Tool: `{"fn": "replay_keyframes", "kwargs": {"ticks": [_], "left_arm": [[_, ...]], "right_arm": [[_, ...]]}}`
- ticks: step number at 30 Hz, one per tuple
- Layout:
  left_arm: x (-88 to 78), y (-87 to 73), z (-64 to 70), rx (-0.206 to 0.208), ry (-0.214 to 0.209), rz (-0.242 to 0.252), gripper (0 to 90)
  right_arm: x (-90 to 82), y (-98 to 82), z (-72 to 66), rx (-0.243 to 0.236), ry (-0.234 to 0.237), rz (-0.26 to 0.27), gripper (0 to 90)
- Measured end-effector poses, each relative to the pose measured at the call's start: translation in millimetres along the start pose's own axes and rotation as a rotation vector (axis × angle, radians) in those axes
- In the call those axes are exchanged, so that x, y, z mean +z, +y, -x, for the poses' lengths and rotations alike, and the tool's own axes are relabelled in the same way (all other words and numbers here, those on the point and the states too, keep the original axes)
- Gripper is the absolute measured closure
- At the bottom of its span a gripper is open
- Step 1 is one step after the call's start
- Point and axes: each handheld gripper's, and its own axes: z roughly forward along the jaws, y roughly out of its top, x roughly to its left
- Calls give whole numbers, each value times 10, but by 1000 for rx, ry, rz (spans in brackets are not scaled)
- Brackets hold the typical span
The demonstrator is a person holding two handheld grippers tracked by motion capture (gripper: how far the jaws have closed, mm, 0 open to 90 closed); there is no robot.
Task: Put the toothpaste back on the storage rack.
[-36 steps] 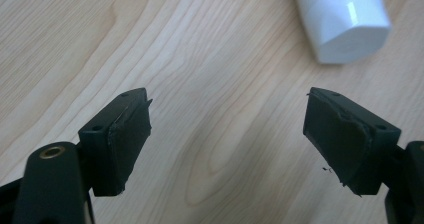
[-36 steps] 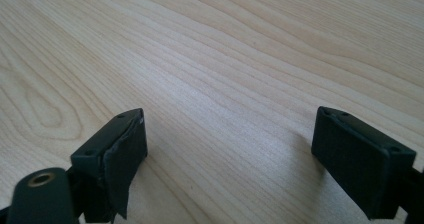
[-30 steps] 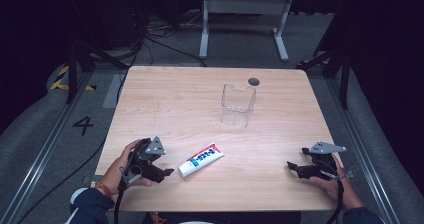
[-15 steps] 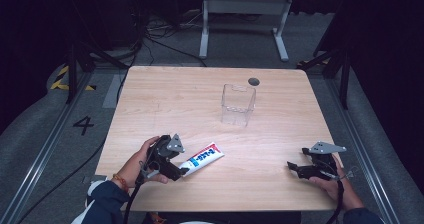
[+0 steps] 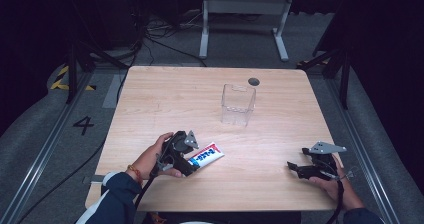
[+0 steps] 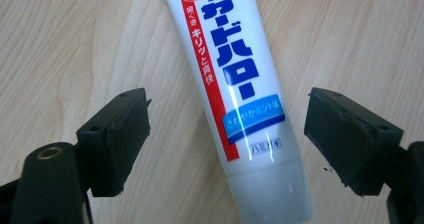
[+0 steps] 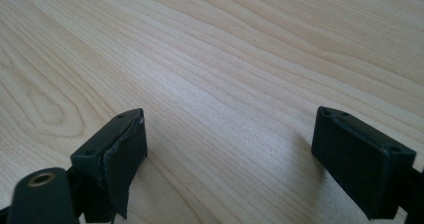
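Observation:
A white toothpaste tube (image 5: 205, 157) with blue and red lettering lies flat on the wooden table (image 5: 165, 99), near its front left. My left gripper (image 5: 186, 165) is open right over the tube's cap end. In the left gripper view the tube (image 6: 235, 89) lies between the two black jaws, one on each side, neither touching it, and the left gripper (image 6: 227, 144) stands wide. My right gripper (image 5: 294, 168) rests low at the front right, open, with bare wood between its jaws in the right gripper view (image 7: 230, 154).
A clear plastic box (image 5: 238, 104) stands upright at the table's middle, behind the tube. A small dark round hole (image 5: 254, 81) sits near the far edge. Cables and a metal stand are on the floor beyond the table.
My left gripper has moved right across the table, from the front left corner area to the tube, and now straddles its cap end. The right gripper has stayed still.

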Motion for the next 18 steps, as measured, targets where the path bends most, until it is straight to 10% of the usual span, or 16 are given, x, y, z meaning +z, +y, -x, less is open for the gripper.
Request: {"fn": "replay_keyframes", "kwargs": {"ticks": [18], "left_arm": [[285, 258, -91, 21, -61, -142, 238]], "right_arm": [[-2, -1, -2, 2, 1, 1, 145]]}}
